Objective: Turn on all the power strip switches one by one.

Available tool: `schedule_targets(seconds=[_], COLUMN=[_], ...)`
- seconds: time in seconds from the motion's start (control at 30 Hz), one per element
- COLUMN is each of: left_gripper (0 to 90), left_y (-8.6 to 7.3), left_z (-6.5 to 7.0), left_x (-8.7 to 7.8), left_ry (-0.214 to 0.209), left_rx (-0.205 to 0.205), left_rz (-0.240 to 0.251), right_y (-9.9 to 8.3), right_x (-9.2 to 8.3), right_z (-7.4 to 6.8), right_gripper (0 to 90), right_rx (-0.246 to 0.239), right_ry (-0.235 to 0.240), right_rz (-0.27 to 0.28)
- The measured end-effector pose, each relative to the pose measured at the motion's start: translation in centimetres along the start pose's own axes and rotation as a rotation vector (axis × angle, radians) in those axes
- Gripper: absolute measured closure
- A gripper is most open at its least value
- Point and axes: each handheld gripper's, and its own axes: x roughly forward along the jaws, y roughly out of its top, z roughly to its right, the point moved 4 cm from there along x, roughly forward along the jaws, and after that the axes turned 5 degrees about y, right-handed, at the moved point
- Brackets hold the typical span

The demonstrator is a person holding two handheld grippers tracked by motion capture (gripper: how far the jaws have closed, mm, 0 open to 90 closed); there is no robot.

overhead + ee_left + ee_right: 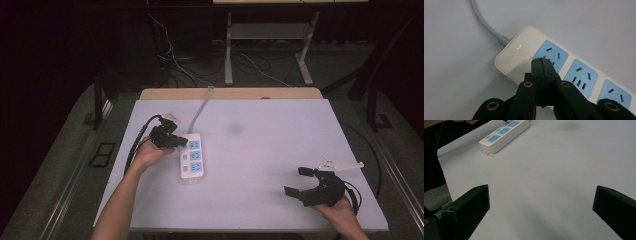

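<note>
We've got the left gripper point(541, 61) closed with nothing in it, tip right at the power strip's point(192, 159) cable end, toward the bench's point(260, 150) left edge. Right gripper point(299, 182) sits wide open near the front right corner.

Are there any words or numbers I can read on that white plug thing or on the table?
None can be read. The power strip has only a small pale mark near its cable end, too blurred to read; its blue sockets are plain. The table bears no writing.
</note>
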Motion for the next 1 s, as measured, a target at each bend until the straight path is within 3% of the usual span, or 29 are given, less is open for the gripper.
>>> schedule_targets(seconds=[1.0], left_gripper=[89.6], left_y=[-0.54], left_z=[-0.16], left_x=[0.32], left_ry=[-0.019], left_rx=[-0.016], left_rz=[0.029], right_y=[-0.01], right_x=[-0.19], right_z=[0.03], right_gripper=[0.7], right_rx=[-0.002], right_ry=[0.002], right_rz=[0.004])
